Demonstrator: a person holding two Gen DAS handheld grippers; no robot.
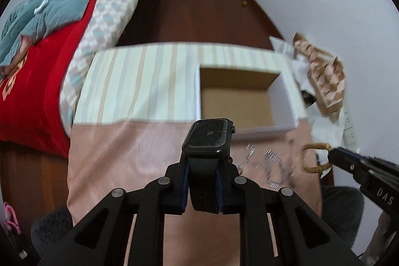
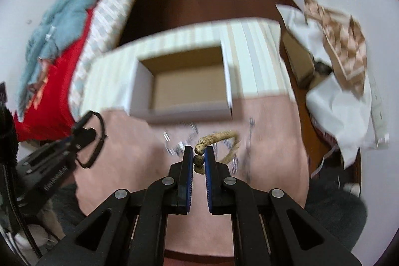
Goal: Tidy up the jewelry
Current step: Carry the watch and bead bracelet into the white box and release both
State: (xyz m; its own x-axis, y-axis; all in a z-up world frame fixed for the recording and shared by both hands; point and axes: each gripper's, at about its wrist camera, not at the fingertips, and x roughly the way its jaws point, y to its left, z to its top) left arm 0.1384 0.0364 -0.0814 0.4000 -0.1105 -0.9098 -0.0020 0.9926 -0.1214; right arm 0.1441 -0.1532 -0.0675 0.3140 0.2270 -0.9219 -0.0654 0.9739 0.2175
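Note:
My left gripper (image 1: 203,171) is shut on the strap of a black smartwatch (image 1: 208,136) and holds it above the pink cloth, just in front of the open cardboard box (image 1: 286,101). My right gripper (image 2: 199,156) is shut on a tan beaded bracelet (image 2: 219,137) and holds it above the cloth. The bracelet (image 1: 315,158) and the right gripper (image 1: 331,156) also show at the right of the left wrist view. The left gripper with the watch (image 2: 92,138) shows at the left of the right wrist view. Silver jewelry (image 1: 274,166) lies on the cloth between them.
The table is covered by a pink and striped cloth (image 1: 124,146). A bed with red and blue bedding (image 1: 45,41) stands to the left. White paper and a patterned carton (image 1: 324,76) lie to the right. Dark wooden floor (image 1: 199,9) lies beyond the table.

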